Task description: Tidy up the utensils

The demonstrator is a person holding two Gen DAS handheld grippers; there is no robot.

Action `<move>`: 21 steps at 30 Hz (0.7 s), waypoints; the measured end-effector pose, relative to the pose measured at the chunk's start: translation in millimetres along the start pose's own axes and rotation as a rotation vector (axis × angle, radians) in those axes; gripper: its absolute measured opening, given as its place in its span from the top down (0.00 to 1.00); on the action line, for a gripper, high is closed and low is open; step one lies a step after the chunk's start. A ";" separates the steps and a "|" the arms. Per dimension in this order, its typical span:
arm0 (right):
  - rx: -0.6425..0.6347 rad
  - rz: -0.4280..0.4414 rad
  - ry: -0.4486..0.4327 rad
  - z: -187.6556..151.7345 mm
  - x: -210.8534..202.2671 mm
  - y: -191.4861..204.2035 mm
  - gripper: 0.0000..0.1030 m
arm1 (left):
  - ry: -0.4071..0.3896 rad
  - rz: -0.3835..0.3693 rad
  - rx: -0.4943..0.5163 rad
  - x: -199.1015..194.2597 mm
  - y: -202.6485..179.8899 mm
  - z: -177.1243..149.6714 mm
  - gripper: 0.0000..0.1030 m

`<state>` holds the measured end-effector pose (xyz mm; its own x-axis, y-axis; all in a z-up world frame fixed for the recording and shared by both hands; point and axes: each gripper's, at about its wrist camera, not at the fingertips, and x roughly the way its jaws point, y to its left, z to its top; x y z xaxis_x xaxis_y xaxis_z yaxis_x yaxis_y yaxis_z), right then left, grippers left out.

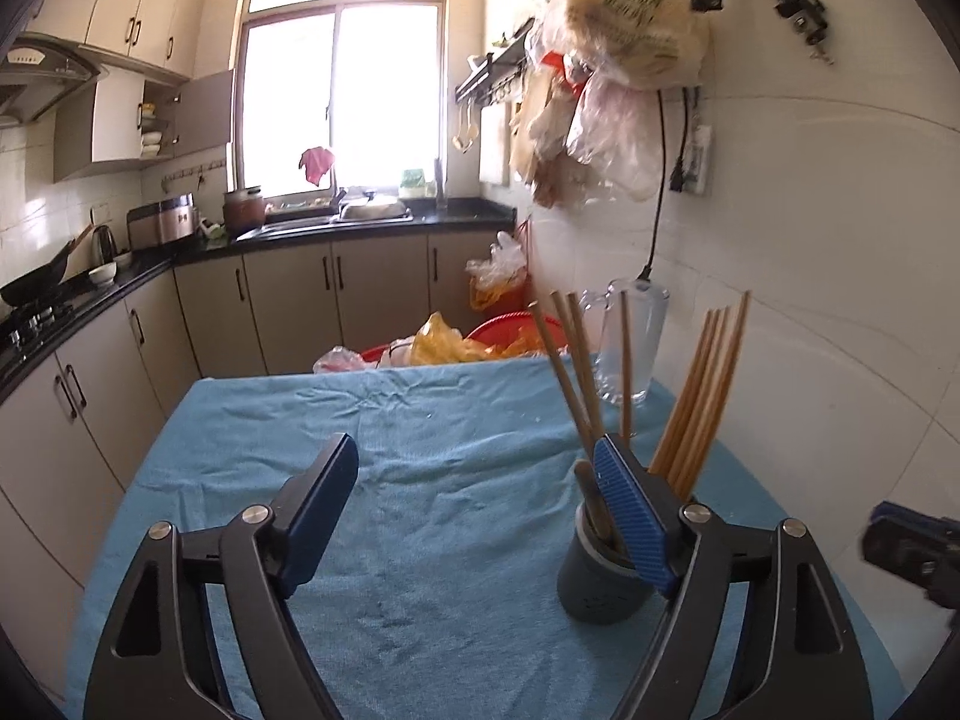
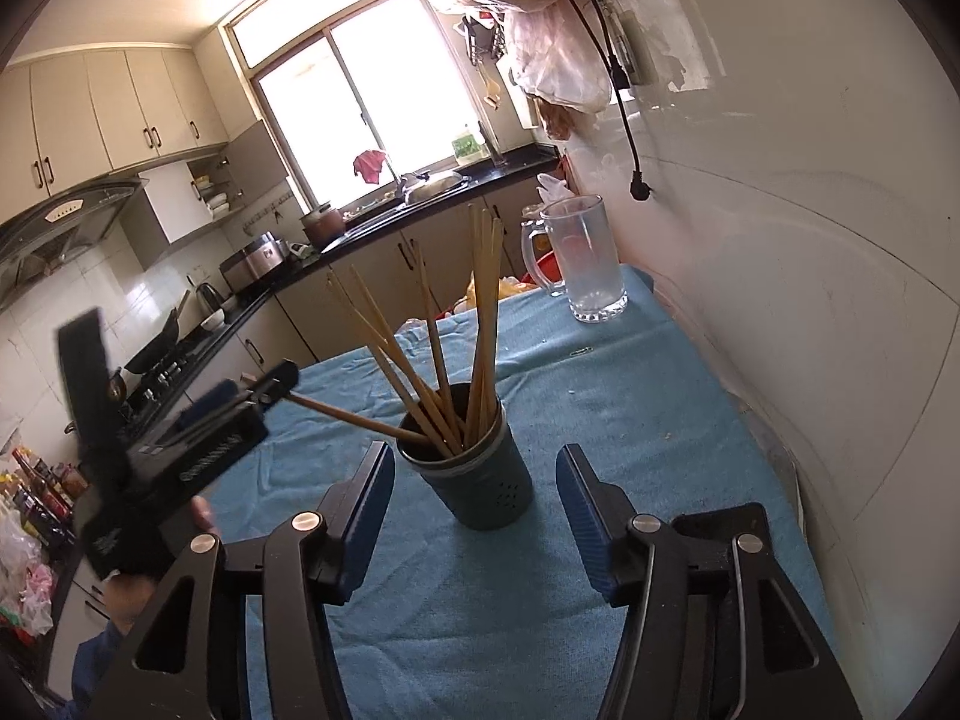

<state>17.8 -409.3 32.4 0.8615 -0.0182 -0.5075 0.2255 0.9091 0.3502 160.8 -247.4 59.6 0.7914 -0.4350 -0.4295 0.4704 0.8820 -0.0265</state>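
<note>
A dark grey holder stands upright on the blue cloth with several wooden chopsticks fanned out in it. My right gripper is open, its fingers either side of the holder's near wall without pressing on it. One chopstick leans out low to the left, up to my left gripper. In the left wrist view the left gripper is open with bare cloth between its fingers. Its right finger is in front of the holder, beside that leaning chopstick.
A clear glass mug stands at the table's far right corner by the wall. A black cable with a plug hangs above it. Beyond the far edge are a red basin and bags. Kitchen counters run along the left.
</note>
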 end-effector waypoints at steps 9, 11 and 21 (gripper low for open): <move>-0.071 -0.124 0.033 -19.6 7.1 14.6 0.34 | 0.025 -0.014 -0.002 -37.8 0.8 -25.8 0.16; -0.113 -0.193 0.033 -27.7 7.2 23.6 0.27 | 0.060 0.005 0.010 -45.9 1.8 -39.1 0.15; -0.206 -0.405 0.032 -77.6 -20.4 53.9 0.17 | 0.173 0.161 0.015 -114.2 26.7 -107.8 0.15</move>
<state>-22.9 -327.6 0.5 0.7074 -0.3798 -0.5961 0.4434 0.8952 -0.0442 40.9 -154.6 10.7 0.7784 -0.2502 -0.5757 0.3504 0.9341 0.0678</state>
